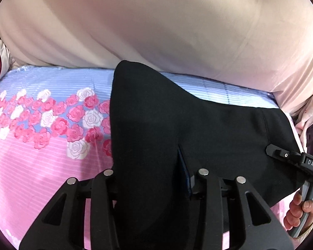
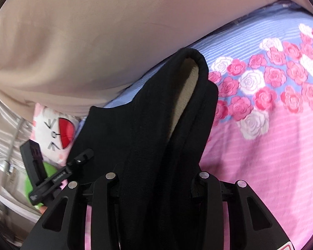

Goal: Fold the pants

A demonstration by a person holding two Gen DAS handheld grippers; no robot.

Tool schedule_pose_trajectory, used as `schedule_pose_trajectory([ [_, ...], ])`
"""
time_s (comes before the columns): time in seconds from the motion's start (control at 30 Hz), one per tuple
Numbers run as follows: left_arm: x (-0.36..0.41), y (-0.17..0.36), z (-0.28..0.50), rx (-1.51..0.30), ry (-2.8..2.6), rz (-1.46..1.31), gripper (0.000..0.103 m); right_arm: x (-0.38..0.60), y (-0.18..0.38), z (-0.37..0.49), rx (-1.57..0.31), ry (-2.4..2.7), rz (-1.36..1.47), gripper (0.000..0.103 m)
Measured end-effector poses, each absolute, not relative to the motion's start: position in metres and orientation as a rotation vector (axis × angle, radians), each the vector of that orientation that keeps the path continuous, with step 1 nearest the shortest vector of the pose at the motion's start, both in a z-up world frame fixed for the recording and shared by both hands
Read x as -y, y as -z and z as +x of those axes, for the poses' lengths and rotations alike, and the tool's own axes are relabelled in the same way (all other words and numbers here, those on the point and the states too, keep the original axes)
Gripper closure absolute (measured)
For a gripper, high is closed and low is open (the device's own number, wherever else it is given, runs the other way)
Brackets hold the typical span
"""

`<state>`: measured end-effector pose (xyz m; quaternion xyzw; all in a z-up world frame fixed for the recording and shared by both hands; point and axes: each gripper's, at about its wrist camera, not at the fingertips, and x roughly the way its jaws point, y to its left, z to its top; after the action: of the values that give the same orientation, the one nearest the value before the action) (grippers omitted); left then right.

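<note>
Black pants (image 1: 177, 114) hang bunched from both grippers over a pink and blue rose-print bed sheet (image 1: 31, 166). My left gripper (image 1: 154, 177) is shut on a fold of the cloth, which hides its fingertips. To its right, the right gripper (image 1: 290, 158) grips the pants' other edge, with a person's hand (image 1: 298, 210) on its handle. In the right wrist view my right gripper (image 2: 156, 177) is shut on the pants (image 2: 106, 129), with a doubled edge and its beige lining (image 2: 185, 83) rising ahead. The left gripper (image 2: 81, 156) is at the left, at the cloth's edge.
A large beige cushion (image 1: 156, 20) runs along the far side of the bed, also in the right wrist view as the cushion (image 2: 73, 41). A white plush pillow with a red patch (image 2: 58, 131) lies at the bed's end. The sheet (image 2: 271, 145) spreads to the right.
</note>
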<state>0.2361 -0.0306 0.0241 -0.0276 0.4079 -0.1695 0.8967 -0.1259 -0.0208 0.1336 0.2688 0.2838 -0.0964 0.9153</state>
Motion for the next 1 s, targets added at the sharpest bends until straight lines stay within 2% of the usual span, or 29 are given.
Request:
schedule_pose_trajectory([
  [0.17, 0.020, -0.028, 0.230, -0.919, 0.383, -0.070, 0.065, 0.004, -0.137, -0.144, -0.607, 0.191, 0.563, 0.067],
  [0.2, 0.019, -0.021, 0.232, -0.934, 0.371, -0.073, 0.063, 0.005, -0.130, -0.143, -0.618, 0.215, 0.542, 0.062],
  [0.23, 0.020, -0.012, 0.236, -0.953, 0.353, -0.064, 0.058, 0.007, -0.123, -0.141, -0.630, 0.240, 0.532, 0.050],
  [0.27, 0.021, -0.004, 0.238, -0.964, 0.341, -0.060, 0.050, 0.011, -0.115, -0.139, -0.650, 0.280, 0.525, 0.046],
  [0.3, 0.021, -0.002, 0.237, -0.955, 0.327, -0.065, 0.047, 0.015, -0.112, -0.140, -0.648, 0.278, 0.545, 0.046],
  [0.37, 0.014, -0.018, 0.223, -0.911, 0.279, -0.036, 0.046, 0.013, -0.121, -0.152, -0.629, 0.299, 0.564, 0.046],
  [0.43, 0.006, -0.050, 0.200, -0.789, 0.214, 0.011, 0.046, -0.002, -0.147, -0.174, -0.551, 0.421, 0.451, 0.043],
  [0.47, 0.002, -0.064, 0.191, -0.730, 0.191, 0.025, 0.037, -0.016, -0.165, -0.190, -0.464, 0.488, 0.360, 0.043],
  [0.5, 0.001, -0.078, 0.185, -0.683, 0.177, 0.024, 0.031, -0.031, -0.181, -0.197, -0.409, 0.494, 0.290, 0.049],
  [0.53, 0.002, -0.093, 0.184, -0.647, 0.182, -0.003, 0.023, -0.041, -0.188, -0.192, -0.412, 0.456, 0.263, 0.069],
  [0.6, 0.020, -0.103, 0.195, -0.643, 0.224, -0.035, 0.022, -0.060, -0.193, -0.167, -0.443, 0.358, 0.231, 0.090],
  [0.73, 0.062, -0.067, 0.243, -0.725, 0.169, 0.037, 0.021, -0.057, -0.165, -0.101, -0.573, 0.344, 0.163, 0.095],
  [0.77, 0.068, -0.046, 0.261, -0.762, 0.117, 0.083, 0.022, -0.035, -0.149, -0.087, -0.620, 0.433, 0.167, 0.103],
  [0.87, 0.055, -0.001, 0.293, -0.896, 0.079, 0.061, 0.021, 0.011, -0.134, -0.090, -0.586, 0.370, 0.372, 0.103],
  [0.93, 0.041, -0.011, 0.290, -0.875, 0.082, -0.004, 0.021, 0.002, -0.144, -0.095, -0.585, 0.394, 0.360, 0.101],
  [1.0, 0.040, -0.017, 0.285, -0.838, 0.052, 0.048, 0.021, -0.024, -0.158, -0.103, -0.563, 0.385, 0.278, 0.093],
])
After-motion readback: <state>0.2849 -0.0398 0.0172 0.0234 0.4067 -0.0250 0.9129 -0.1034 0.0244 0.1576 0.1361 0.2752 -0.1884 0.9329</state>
